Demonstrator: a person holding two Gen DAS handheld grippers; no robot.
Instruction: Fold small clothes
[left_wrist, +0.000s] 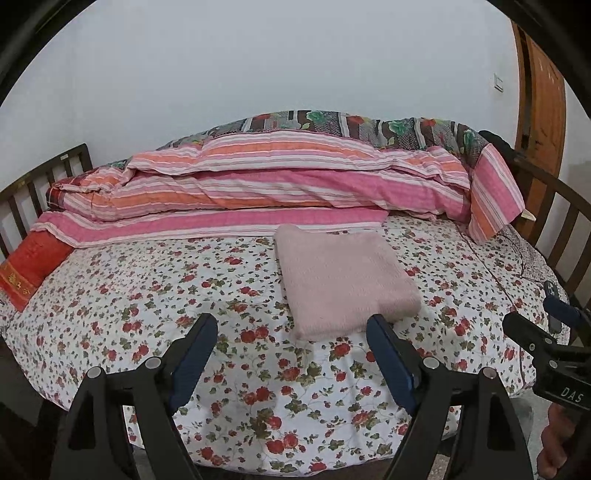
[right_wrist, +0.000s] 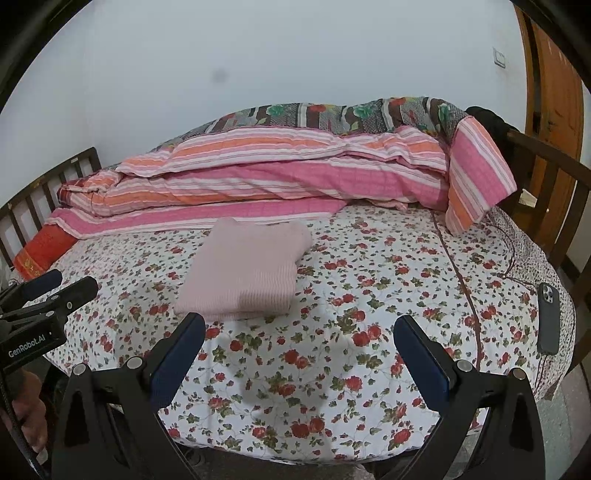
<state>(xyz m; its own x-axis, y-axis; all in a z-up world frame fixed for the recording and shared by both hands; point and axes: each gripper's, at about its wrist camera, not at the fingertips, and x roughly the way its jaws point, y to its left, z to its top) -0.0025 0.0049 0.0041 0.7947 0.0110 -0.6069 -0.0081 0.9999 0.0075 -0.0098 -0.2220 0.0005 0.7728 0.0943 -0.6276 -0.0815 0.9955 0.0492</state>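
Note:
A pale pink knitted garment (left_wrist: 343, 280) lies folded into a neat rectangle on the flowered bed sheet (left_wrist: 184, 295). In the right wrist view the same garment (right_wrist: 243, 273) sits left of centre. My left gripper (left_wrist: 291, 325) hovers over the near part of the bed, open, its right finger just in front of the garment's near edge, nothing between the jaws. My right gripper (right_wrist: 299, 328) is open too and holds nothing; the garment lies ahead and to its left. Each gripper shows at the edge of the other's view: right gripper (left_wrist: 546, 332), left gripper (right_wrist: 55, 291).
A rolled pink and orange striped quilt (left_wrist: 277, 184) fills the far side of the bed. A red cushion (left_wrist: 29, 269) lies at the left. A dark phone (right_wrist: 548, 317) rests near the right edge. Wooden rails (right_wrist: 561, 192) bound both ends; a wooden door (left_wrist: 543, 92) stands at right.

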